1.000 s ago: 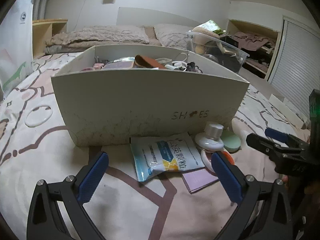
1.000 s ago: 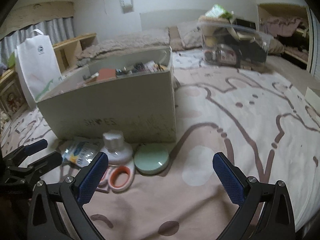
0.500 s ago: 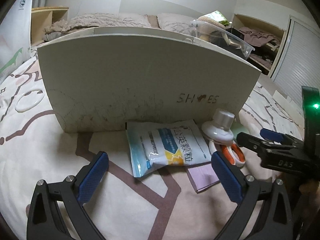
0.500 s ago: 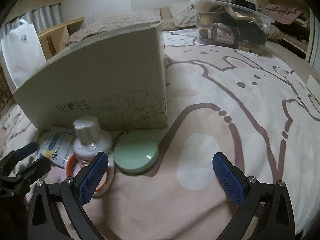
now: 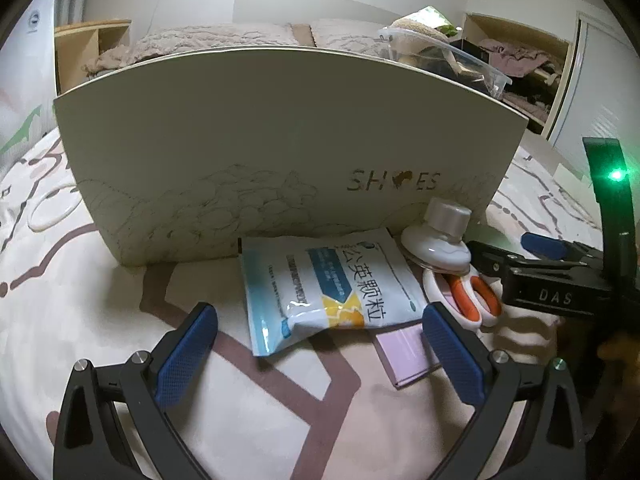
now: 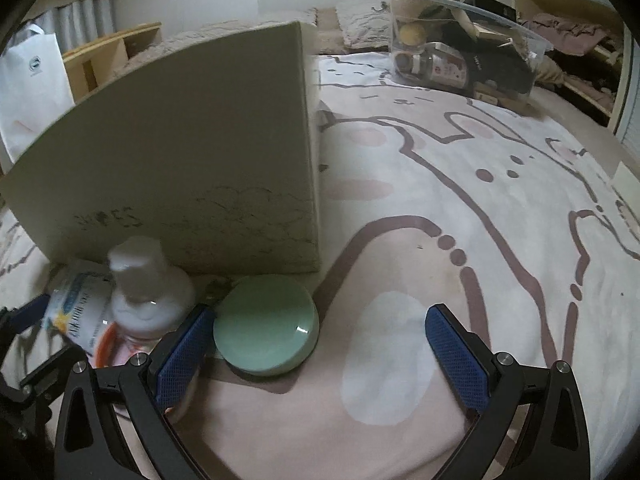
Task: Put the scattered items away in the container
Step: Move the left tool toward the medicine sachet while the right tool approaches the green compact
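A cream shoe box [image 5: 280,152] marked SHOES stands on the bed; its inside is hidden from both views. In front of it lie a blue-and-white sachet [image 5: 332,288], a white bottle [image 5: 438,236], orange-handled scissors [image 5: 472,300] and a pink card [image 5: 404,354]. My left gripper [image 5: 320,352] is open, low over the bedsheet, with the sachet's near edge between its fingers. The right wrist view shows the box [image 6: 192,168], the bottle [image 6: 146,292] and a round green compact [image 6: 266,330]. My right gripper [image 6: 318,354] is open, its left finger beside the compact.
A clear plastic bin [image 6: 464,52] full of things sits far back on the bed. A white ring [image 5: 54,212] lies left of the box. A white bag [image 6: 28,80] and wooden shelves [image 6: 112,52] stand at the left. Patterned bedsheet [image 6: 460,220] stretches to the right.
Both grippers have dropped lower and come closer to the items in front of the box. The box's contents went out of sight. Both stay open.
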A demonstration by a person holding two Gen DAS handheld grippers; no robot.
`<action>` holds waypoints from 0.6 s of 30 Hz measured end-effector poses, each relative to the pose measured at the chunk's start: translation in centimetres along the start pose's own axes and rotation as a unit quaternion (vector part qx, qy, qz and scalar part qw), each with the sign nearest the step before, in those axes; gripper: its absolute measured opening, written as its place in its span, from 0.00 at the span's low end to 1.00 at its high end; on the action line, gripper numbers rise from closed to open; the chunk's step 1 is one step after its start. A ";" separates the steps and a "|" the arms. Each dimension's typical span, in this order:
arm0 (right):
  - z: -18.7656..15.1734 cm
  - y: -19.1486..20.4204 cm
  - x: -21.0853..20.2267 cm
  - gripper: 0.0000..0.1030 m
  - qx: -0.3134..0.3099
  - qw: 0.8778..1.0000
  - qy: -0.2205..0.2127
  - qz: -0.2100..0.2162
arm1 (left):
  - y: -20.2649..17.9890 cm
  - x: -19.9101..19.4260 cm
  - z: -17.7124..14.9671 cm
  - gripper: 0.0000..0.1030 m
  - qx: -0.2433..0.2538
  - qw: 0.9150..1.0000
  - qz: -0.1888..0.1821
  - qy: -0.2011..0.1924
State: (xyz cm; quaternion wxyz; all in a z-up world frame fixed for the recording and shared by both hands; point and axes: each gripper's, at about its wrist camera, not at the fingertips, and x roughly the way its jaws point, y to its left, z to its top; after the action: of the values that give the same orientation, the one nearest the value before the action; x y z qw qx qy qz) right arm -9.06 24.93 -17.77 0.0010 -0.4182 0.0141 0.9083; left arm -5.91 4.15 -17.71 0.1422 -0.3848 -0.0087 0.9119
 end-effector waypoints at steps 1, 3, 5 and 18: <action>-0.1 0.0 0.0 1.00 0.000 1.000 -0.001 -0.003 | -0.2 0.2 0.0 1.00 0.003 1.000 0.002 0.000; -0.1 -0.3 -0.1 1.00 0.006 1.000 -0.004 -0.007 | -0.5 0.4 0.1 1.00 0.009 1.000 0.005 0.001; -0.2 -0.9 -0.2 1.00 0.020 1.000 -0.007 -0.007 | -0.9 0.6 0.1 1.00 0.015 1.000 0.007 0.000; -0.3 -2.2 -0.3 1.00 0.051 0.999 -0.016 -0.004 | -1.8 2.5 1.5 1.00 0.011 1.000 0.014 0.008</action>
State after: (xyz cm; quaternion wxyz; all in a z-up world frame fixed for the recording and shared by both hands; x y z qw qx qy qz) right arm -8.61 27.10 -17.81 0.0261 -0.4031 0.0592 0.9129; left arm -8.19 6.66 -18.18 0.1336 -0.3907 0.0077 0.9108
